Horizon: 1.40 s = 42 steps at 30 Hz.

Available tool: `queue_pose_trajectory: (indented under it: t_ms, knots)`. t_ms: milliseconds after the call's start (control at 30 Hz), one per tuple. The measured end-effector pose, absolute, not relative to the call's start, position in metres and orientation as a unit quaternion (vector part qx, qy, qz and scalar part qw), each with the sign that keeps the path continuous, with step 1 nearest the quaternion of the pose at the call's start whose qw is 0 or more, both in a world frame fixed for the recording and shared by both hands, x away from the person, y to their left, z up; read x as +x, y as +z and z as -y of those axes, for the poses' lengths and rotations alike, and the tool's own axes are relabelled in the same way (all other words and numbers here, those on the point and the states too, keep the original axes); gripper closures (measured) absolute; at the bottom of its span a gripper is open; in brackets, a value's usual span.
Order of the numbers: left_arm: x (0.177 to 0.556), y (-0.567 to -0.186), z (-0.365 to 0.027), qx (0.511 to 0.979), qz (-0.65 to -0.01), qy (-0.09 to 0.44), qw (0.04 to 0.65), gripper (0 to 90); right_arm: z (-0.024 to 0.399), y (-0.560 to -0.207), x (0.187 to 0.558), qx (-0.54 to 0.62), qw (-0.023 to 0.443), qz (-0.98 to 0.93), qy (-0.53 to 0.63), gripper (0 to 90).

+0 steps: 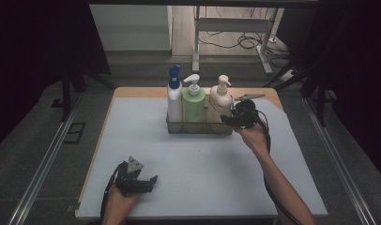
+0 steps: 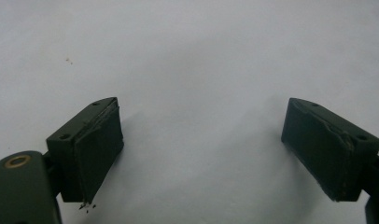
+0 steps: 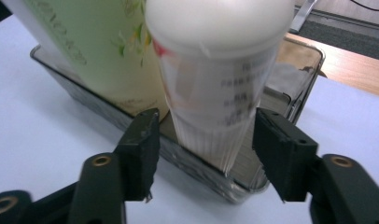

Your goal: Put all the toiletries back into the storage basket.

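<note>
Cream pump bottle (image 1: pixel 220 101) in tray (image 1: pixel 198 127), white tabletop (image 1: pixel 202 173).

The person's left forearm comes in low at the near edge, and the hand there holds the left tongs (image 1: pixel 140 179) just above the desk (image 1: pixel 202 178), pointing off to the right with the grey three-cornered plate on top. In the left gripper view its two black jaws stand wide apart with nothing between them. The right arm stretches forward and inward, the wrist bent, the hand (image 1: pixel 252 136) wrapped round the body of the right tongs (image 1: pixel 228 119), a cable trailing back along the forearm. In the right gripper view its jaws stand partly apart, their pads not pressing on anything.
</note>
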<state>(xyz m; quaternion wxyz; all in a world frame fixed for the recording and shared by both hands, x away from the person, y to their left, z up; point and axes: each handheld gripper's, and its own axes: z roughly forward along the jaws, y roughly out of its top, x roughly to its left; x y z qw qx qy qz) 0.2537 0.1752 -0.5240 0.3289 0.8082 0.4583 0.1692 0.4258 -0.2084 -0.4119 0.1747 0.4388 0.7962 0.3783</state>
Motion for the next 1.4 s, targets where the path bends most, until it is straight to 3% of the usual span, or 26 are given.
queue_pose_trajectory:
  t_ms: [100, 500, 667, 1400]
  knots:
    - [0.254, -0.524, -0.175, 0.808, -0.458, 0.169, 0.329, 12.2, 0.213, -0.415, 0.422, 0.439, 0.173, -0.798, 0.374, 47.8]
    - [0.254, -0.524, -0.175, 0.808, -0.458, 0.169, 0.329, 12.3, 0.231, -0.424, 0.428, 0.456, 0.191, -0.792, 0.359, 80.2]
    - [0.254, -0.524, -0.175, 0.808, -0.458, 0.169, 0.329, 12.3, 0.23, -0.429, 0.434, 0.462, 0.196, -0.789, 0.354, 89.3]
    - [0.254, -0.524, -0.175, 0.808, -0.458, 0.169, 0.329, 12.3, 0.221, -0.449, 0.457, 0.481, 0.188, -0.778, 0.358, 89.5]
